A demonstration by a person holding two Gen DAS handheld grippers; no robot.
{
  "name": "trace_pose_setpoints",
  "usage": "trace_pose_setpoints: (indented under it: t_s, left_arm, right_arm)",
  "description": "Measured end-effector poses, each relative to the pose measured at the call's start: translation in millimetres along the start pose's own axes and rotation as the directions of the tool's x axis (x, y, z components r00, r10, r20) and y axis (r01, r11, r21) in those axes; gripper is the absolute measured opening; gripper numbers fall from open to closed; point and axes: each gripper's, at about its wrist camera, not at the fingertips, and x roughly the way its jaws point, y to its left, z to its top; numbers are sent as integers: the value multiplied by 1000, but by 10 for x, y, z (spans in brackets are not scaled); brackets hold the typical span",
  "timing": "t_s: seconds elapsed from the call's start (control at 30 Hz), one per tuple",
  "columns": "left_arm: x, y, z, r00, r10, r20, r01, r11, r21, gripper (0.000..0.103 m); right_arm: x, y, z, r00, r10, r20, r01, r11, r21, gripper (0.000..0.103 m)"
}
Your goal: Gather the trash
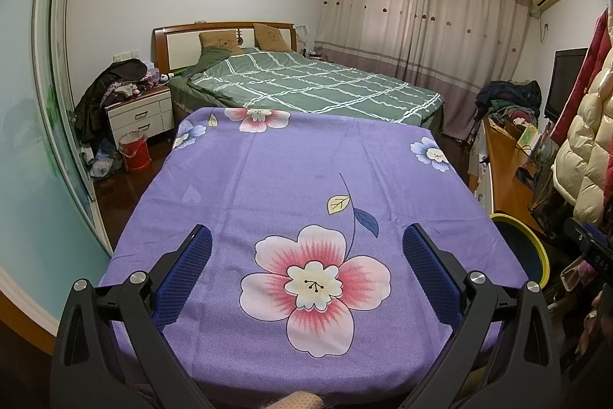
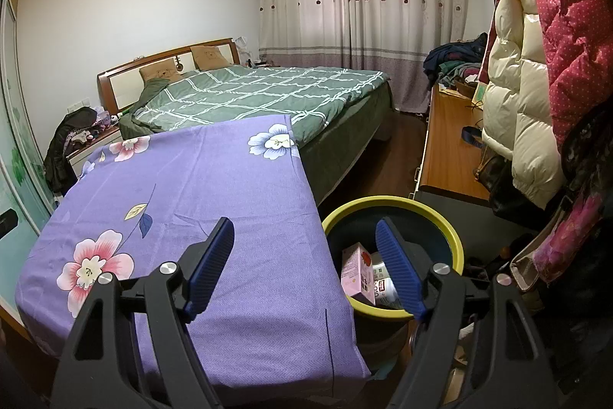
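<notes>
A dark bin with a yellow-green rim [image 2: 440, 213] stands on the floor at the right edge of a table covered in purple flowered cloth [image 2: 214, 186]. Inside it lie a pink carton [image 2: 357, 273] and a white labelled packet [image 2: 383, 288]. My right gripper [image 2: 304, 230] is open above the table's right edge and the bin, with nothing between its blue pads. My left gripper [image 1: 306, 236] is open over the purple cloth [image 1: 306, 171], nothing in it. The bin's rim [image 1: 517, 223] shows at the right in the left wrist view.
Beyond the table is a bed with a green checked cover [image 1: 306, 79]. A white nightstand piled with clothes [image 1: 138, 110] and a red bucket [image 1: 134, 152] are at the left. A wooden dresser [image 2: 448, 148] and hanging padded coats [image 2: 528, 71] line the right side.
</notes>
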Motion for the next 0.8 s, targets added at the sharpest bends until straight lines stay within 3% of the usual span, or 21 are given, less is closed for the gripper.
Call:
trace_pose_setpoints:
  t_s: [0.8]
  left_arm:
    - [203, 46, 61, 999, -4, -32, 4, 1000, -9, 98]
  right_arm:
    - [151, 9, -24, 1000, 7, -26, -7, 1000, -7, 73]
